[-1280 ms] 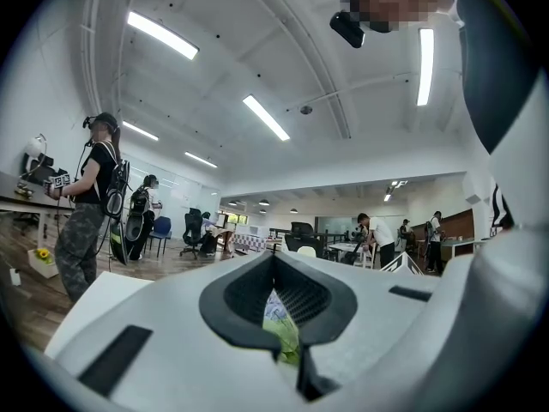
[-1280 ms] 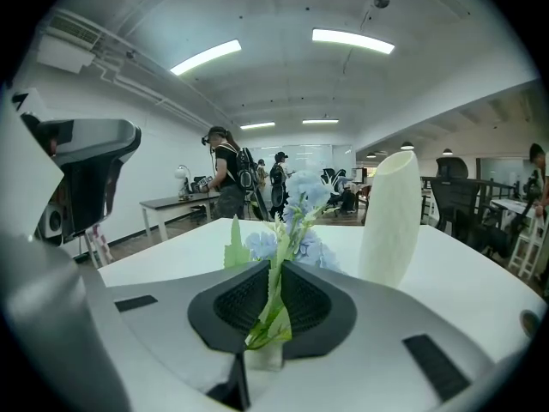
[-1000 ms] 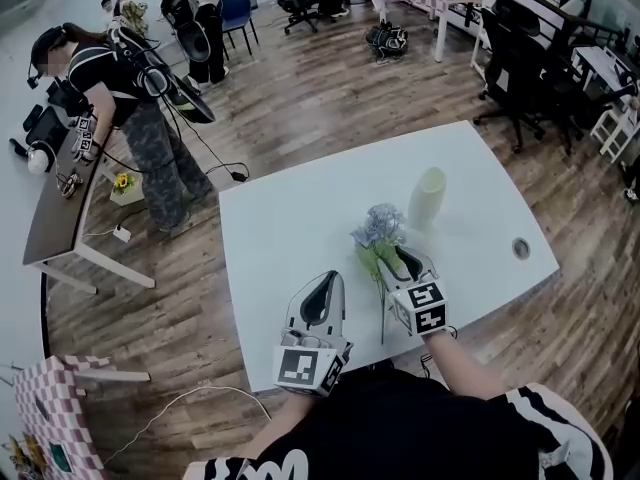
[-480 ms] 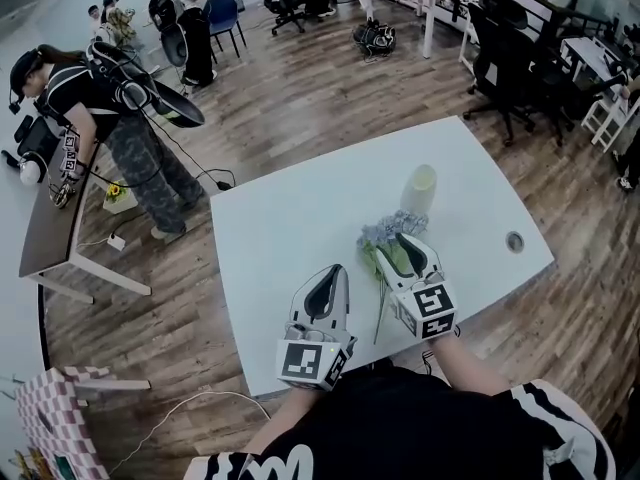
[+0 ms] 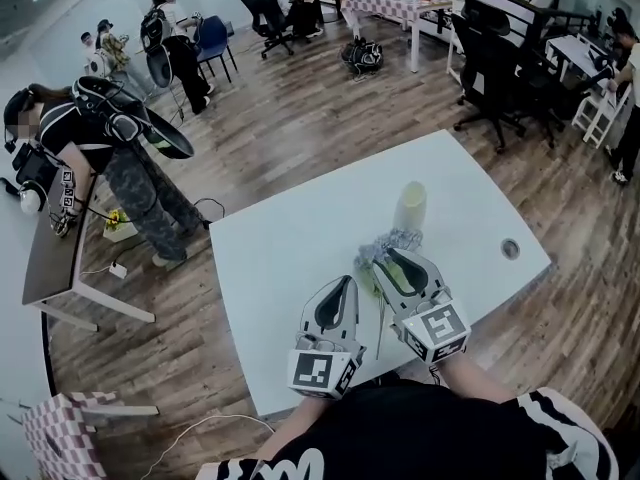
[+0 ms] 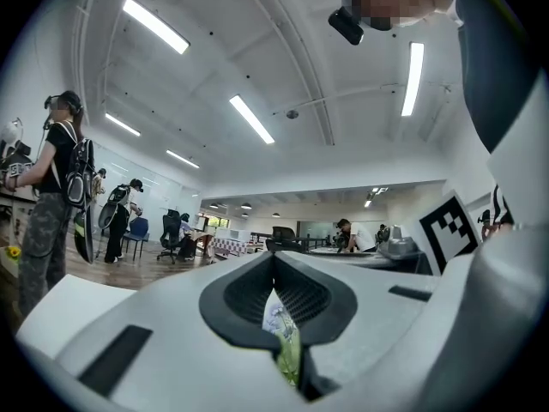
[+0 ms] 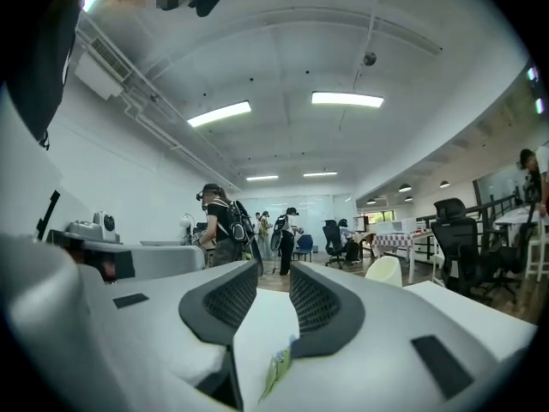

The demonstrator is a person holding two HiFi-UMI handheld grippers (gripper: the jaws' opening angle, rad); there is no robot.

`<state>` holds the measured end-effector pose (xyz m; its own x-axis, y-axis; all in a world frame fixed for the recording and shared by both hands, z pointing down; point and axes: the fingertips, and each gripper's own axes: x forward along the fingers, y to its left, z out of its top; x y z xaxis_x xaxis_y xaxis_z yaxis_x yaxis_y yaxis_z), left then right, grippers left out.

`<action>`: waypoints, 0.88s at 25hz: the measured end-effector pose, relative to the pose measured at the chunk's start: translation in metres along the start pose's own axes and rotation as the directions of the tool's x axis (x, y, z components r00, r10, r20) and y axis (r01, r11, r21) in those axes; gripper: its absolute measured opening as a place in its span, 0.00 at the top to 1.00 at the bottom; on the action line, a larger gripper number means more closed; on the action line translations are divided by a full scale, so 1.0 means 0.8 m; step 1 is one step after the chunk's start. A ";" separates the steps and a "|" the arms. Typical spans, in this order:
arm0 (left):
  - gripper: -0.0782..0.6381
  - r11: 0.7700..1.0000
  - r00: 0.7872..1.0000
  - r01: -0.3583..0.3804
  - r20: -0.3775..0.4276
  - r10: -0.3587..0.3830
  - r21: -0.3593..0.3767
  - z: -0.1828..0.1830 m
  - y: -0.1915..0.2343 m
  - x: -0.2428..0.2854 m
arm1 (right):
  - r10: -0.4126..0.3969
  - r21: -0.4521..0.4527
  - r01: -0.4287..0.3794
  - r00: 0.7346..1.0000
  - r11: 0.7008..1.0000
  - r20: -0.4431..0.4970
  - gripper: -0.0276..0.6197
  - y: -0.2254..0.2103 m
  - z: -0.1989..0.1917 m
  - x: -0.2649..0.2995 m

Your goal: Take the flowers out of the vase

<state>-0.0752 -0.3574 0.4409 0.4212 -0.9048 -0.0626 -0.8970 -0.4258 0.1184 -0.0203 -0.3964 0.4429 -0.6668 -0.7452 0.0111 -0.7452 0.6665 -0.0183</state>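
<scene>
White table (image 5: 290,238) stands on a wooden floor. Right gripper (image 5: 385,256) has just been closing its jaws and it grips the flowers (image 5: 402,237), which are out of the vase (image 5: 410,206), just beside it. Left gripper (image 5: 344,282) has its jaws together, holding nothing.

Open-plan office, poss. lab: desks (image 5: 52,253), swivel chairs (image 5: 488,63), strip lights (image 6: 155,26), ppl (image 5: 125,143) w/ gear.
</scene>
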 end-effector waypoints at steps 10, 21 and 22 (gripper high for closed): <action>0.88 0.997 0.997 0.073 0.005 -0.073 0.018 0.001 -0.016 0.005 | 0.012 0.016 -0.013 0.999 1.000 0.049 0.91 0.017 0.013 -0.012; 0.88 0.989 0.989 0.149 -0.014 -0.149 0.011 -0.019 -0.013 -0.015 | -0.056 0.067 0.051 0.995 0.996 0.081 0.93 0.041 -0.013 -0.024; 0.88 0.987 0.987 0.158 -0.018 -0.158 0.003 -0.021 -0.016 -0.017 | -0.063 0.069 0.058 0.995 0.996 0.079 0.93 0.044 -0.016 -0.029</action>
<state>-0.0673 -0.3394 0.4571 0.5596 -0.8263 -0.0629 -0.8198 -0.5631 0.1037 -0.0312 -0.3555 0.4550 -0.6159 -0.7850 -0.0668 -0.7802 0.6195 -0.0863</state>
